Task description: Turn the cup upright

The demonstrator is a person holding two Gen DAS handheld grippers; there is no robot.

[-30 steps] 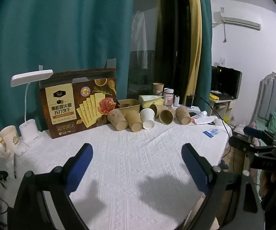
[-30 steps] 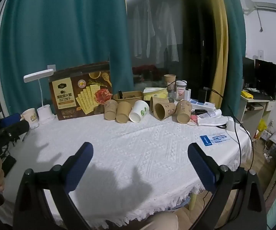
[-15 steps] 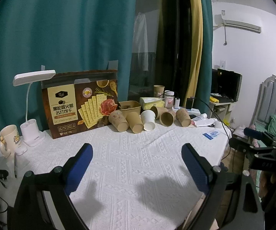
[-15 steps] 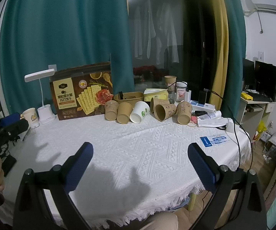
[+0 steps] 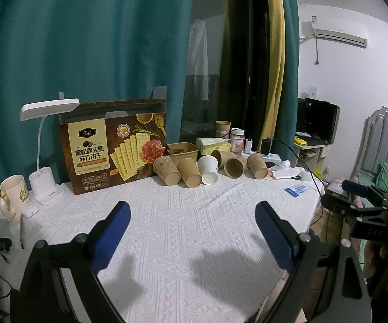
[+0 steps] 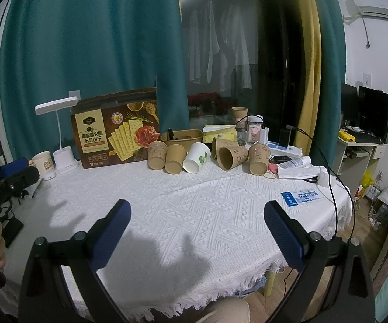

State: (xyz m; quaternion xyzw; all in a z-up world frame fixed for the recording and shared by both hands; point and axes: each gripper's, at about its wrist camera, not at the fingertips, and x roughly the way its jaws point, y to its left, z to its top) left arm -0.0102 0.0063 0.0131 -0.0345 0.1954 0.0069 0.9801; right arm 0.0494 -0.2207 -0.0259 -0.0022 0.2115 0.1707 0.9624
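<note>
Several paper cups lie on their sides in a row at the far edge of the white tablecloth: brown ones (image 5: 167,171) (image 6: 156,154) and one white cup (image 5: 208,169) (image 6: 196,158), mouths toward me. One brown cup (image 6: 239,115) stands upright behind them. My left gripper (image 5: 192,215) is open over bare cloth, well short of the cups. My right gripper (image 6: 197,215) is open too, nothing between its blue fingers (image 6: 283,232). Each gripper's body shows at the edge of the other's view.
A large cracker box (image 5: 115,153) stands behind the cups, with a white desk lamp (image 5: 47,145) and a mug (image 5: 12,196) to its left. A brown bowl (image 6: 182,137), tissue pack, jar, tube and cables crowd the back right. A blue card (image 6: 301,197) lies near the right edge.
The left wrist view has drifted slightly, so the cups and box sit a little higher in its frame. The right wrist view is unchanged. Both grippers stay open.
</note>
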